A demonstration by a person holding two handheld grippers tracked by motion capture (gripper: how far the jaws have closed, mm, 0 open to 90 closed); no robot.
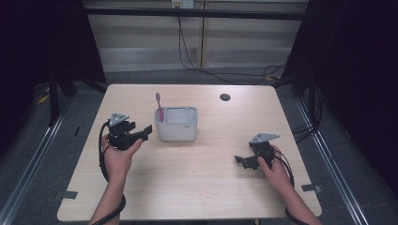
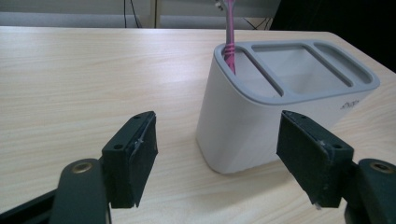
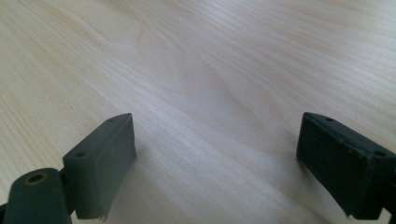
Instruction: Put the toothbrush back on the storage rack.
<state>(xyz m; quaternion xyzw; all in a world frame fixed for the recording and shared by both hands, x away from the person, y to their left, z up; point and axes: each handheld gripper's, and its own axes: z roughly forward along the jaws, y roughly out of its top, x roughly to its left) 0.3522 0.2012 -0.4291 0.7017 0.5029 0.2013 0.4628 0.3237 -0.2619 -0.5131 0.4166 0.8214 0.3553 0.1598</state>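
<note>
- Table (image 1: 197, 187): a light wood-grain top with rounded corners, seen from above in the high view; a small dark round hole (image 1: 225, 97) sits near its far edge, right of centre.
- Holder (image 1: 176, 123): a white rectangular container with a grey rim, standing upright on the table slightly left of centre. In the left gripper view (image 2: 261, 121) its top is divided into three compartments: two narrow ones at the ends and a wide one in the middle.
- Toothbrush (image 1: 159, 107): pink, standing handle-down in the holder's narrow end compartment on the person's left, leaning slightly; its head rises above the rim. In the left gripper view (image 2: 229, 37) the handle enters the nearest compartment and the head is cut off by the top edge.
- Left gripper (image 1: 145, 131): held in the left hand (image 1: 119, 152), just beside the holder's left end and not touching it. In the left gripper view (image 2: 217, 154) the jaws stand wide apart and empty, framing the holder's near corner.
- Right gripper (image 1: 241, 161): held in the right hand (image 1: 274, 166), well apart from the holder, low over the right part of the table and pointing left. In the right gripper view (image 3: 217, 163) the jaws are spread wide with nothing between them, bare wood beneath.
</note>
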